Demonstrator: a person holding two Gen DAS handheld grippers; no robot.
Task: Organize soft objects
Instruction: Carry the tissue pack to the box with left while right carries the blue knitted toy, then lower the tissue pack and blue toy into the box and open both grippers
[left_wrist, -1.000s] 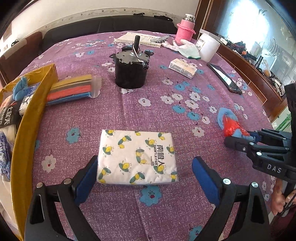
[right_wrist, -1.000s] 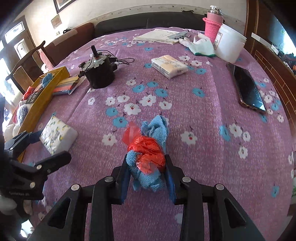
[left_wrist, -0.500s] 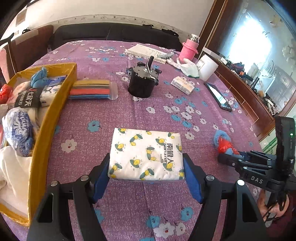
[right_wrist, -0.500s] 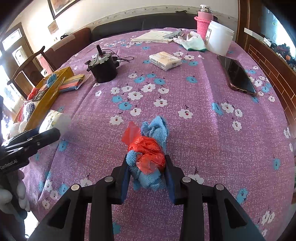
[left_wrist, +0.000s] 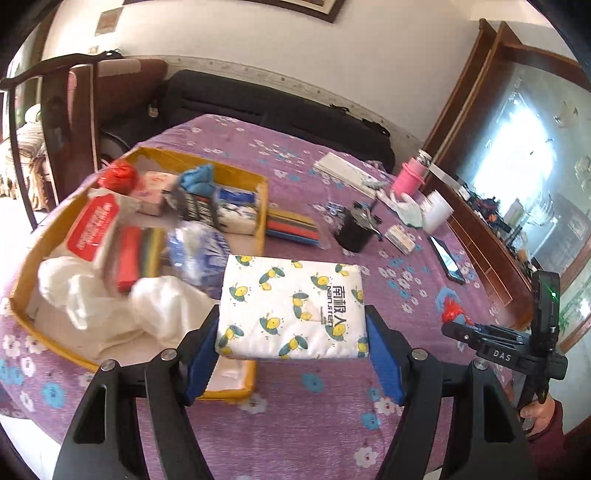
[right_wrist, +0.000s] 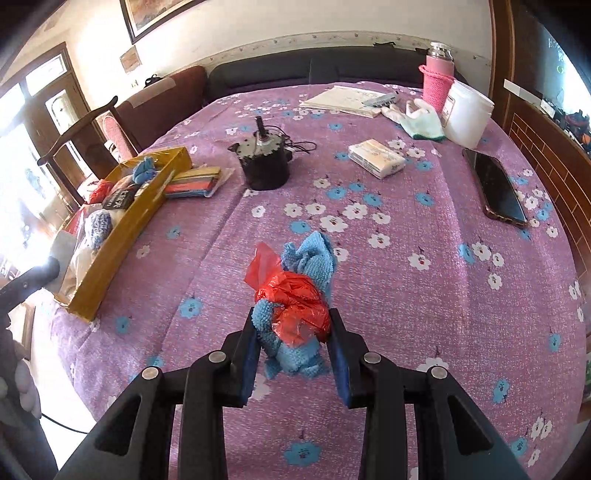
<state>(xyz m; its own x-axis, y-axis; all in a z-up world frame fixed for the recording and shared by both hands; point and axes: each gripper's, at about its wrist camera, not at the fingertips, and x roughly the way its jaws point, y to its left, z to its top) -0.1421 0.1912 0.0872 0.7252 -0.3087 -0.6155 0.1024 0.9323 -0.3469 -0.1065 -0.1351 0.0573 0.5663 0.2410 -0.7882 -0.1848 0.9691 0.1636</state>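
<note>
The left claw is clamped on the tissue pack, carried just right of the yellow box, already crowded with soft things. The right claw pinches the blue cloth bundle above the desk. Both remain to be boxed; the flat tissue packet lies far ahead.

Purple flowered tablecloth carries yellow box, black motor, phone, perhaps tissues.
</note>
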